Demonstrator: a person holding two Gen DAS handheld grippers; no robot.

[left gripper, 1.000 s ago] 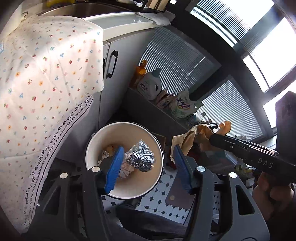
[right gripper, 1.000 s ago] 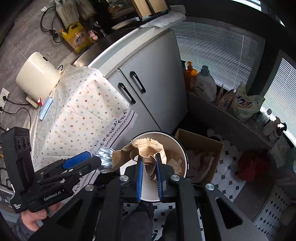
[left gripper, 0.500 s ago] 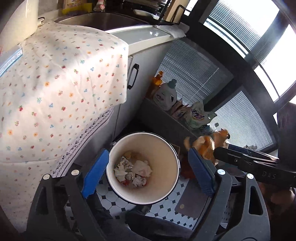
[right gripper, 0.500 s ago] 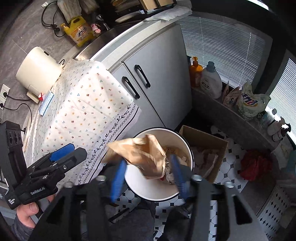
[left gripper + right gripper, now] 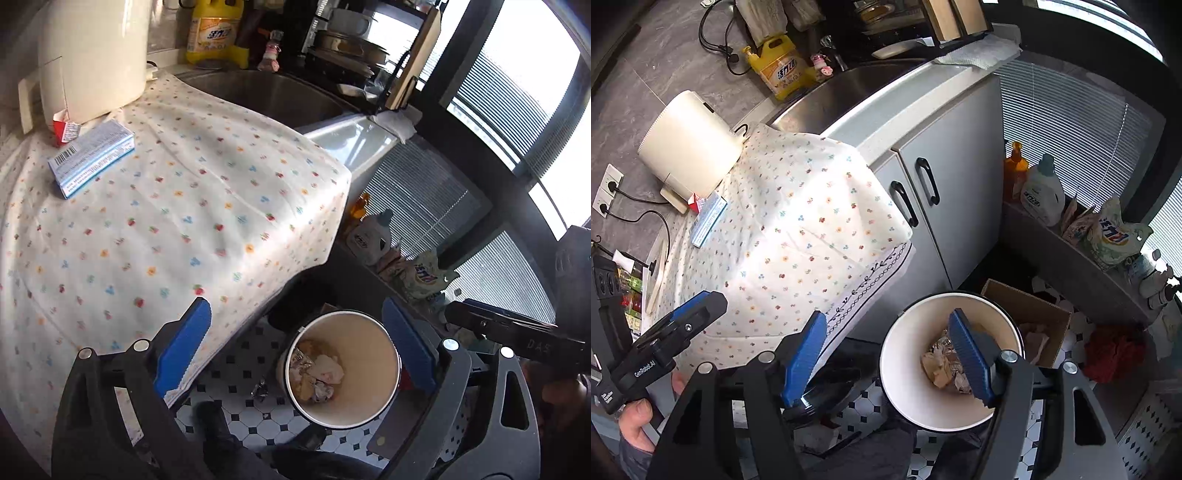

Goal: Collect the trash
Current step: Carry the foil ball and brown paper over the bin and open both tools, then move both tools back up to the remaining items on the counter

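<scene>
The white trash bin (image 5: pixel 373 373) stands on the tiled floor beside the table; crumpled paper and foil (image 5: pixel 314 373) lie at its bottom. My left gripper (image 5: pixel 295 347) hangs above and left of it, its jaws opening with nothing between them. A small foil scrap (image 5: pixel 260 388) lies on the floor next to the bin. From the right wrist view, the bin (image 5: pixel 905 354) holds brown paper (image 5: pixel 936 367). My right gripper (image 5: pixel 886 354) is over the bin's left rim, jaws opening and empty. A blue-and-white box (image 5: pixel 90 158) and a small red carton (image 5: pixel 64 129) lie on the flowered tablecloth (image 5: pixel 184 221).
An open cardboard box (image 5: pixel 1027 317) sits behind the bin and a red cloth (image 5: pixel 1115 350) lies to its right. Detergent bottles (image 5: pixel 1041 192) line a low ledge. The grey cabinet (image 5: pixel 953 177), the sink and a cream appliance (image 5: pixel 690 144) stand behind the table.
The left gripper let the foil ball fall into the bin and the right gripper dropped the brown paper there. Both opened wide and drew up and back toward the table.
</scene>
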